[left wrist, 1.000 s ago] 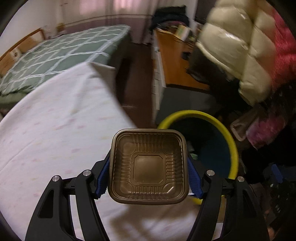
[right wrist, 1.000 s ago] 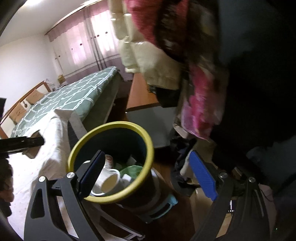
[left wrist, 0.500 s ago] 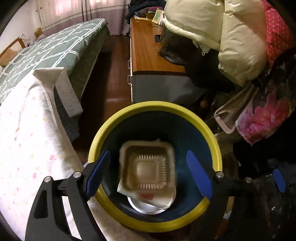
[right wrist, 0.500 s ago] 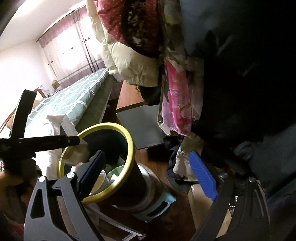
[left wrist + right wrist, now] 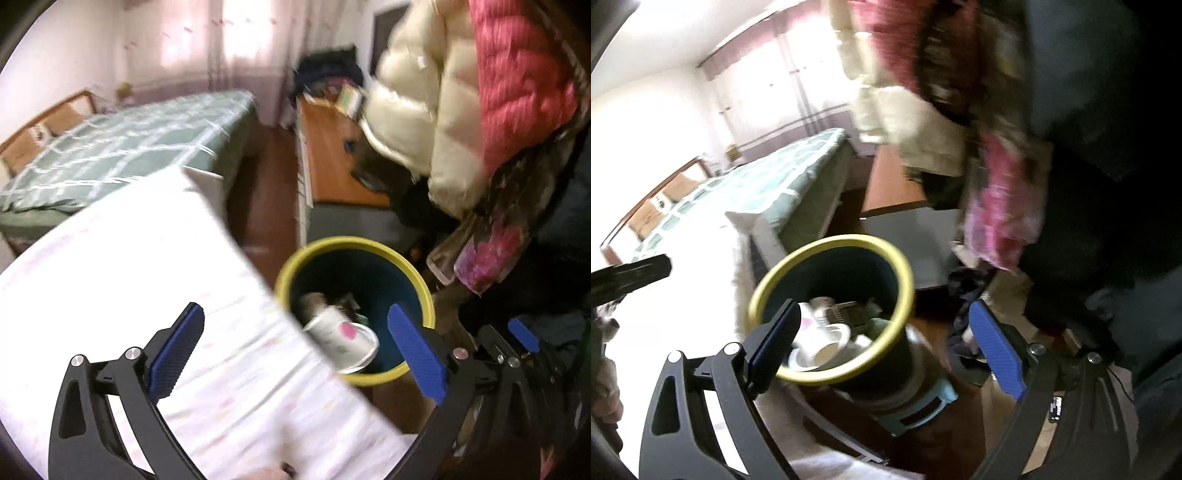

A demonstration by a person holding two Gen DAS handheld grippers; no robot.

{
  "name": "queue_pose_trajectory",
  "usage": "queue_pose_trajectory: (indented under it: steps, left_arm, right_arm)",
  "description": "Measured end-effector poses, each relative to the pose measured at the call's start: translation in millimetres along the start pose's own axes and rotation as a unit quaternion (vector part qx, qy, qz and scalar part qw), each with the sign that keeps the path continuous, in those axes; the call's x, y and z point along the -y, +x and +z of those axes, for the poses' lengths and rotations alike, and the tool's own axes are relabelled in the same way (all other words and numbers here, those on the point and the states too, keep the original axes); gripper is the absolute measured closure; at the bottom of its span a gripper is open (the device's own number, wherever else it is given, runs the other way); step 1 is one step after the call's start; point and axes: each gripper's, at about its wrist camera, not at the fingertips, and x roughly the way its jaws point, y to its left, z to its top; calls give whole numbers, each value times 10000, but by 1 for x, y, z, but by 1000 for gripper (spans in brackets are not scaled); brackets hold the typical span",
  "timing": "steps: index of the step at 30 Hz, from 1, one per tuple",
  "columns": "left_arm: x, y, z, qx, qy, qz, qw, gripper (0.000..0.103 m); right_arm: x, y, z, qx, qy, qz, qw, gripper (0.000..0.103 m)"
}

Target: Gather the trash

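Note:
The dark bin with a yellow rim [image 5: 351, 242] stands on the floor beside the table. A white paper cup [image 5: 340, 336] lies on top of the trash inside it. My left gripper [image 5: 295, 350] hangs over the table edge just left of the bin, its jaws opening wide with nothing between them. In the right wrist view the bin's rim [image 5: 849, 240] sits right in front, with cups [image 5: 820, 339] and a ridged brown tray [image 5: 849, 310] inside. My right gripper [image 5: 886, 347] is open and empty just above the bin's near side.
The table wears a white flowered cloth [image 5: 147, 258]. A green checked bed [image 5: 110, 155] lies beyond it and a wooden desk [image 5: 325, 166] behind the bin. Puffy jackets [image 5: 424, 110] hang close on the right. The bin rests on a blue stool [image 5: 923, 406].
My left gripper let go of the brown tray over the bin, and the tray dropped in. The gripper then drew back over the table with its jaws wider. The right gripper barely shifted.

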Motion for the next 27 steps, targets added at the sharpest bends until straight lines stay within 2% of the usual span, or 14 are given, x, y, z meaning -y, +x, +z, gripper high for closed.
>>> queue_pose_trajectory:
  steps: [4,9,12,18,23,27]
  left_arm:
    - [-40,-61,-30,402,-281,583,9971,5]
    - [-99,-140,-81,808,-843,1320,9843,5]
    - [-130,-178,-111,955,-1198,1532,9762,5]
    - [-166,-226,-167,1143,-1697,1774,9626,5]
    - [-174,-249,-200,1211,-1865,1963,9550,5]
    - [-175,-261,-210,1287,-1891,2064,9514,5]
  right_arm:
    - [-39,-13,-1,8,-448,434,9981,13]
    - [-89,-32,-7,-7,-923,1001,9907,13]
    - [-120,-46,-14,-6,-1232,1293,9839,13]
    - [-154,-72,-25,111,-1633,1427,9761,12]
    - [-162,-85,-32,196,-1766,1425,9737,12]
    - [-163,-88,-34,215,-1812,1430,9728,12]
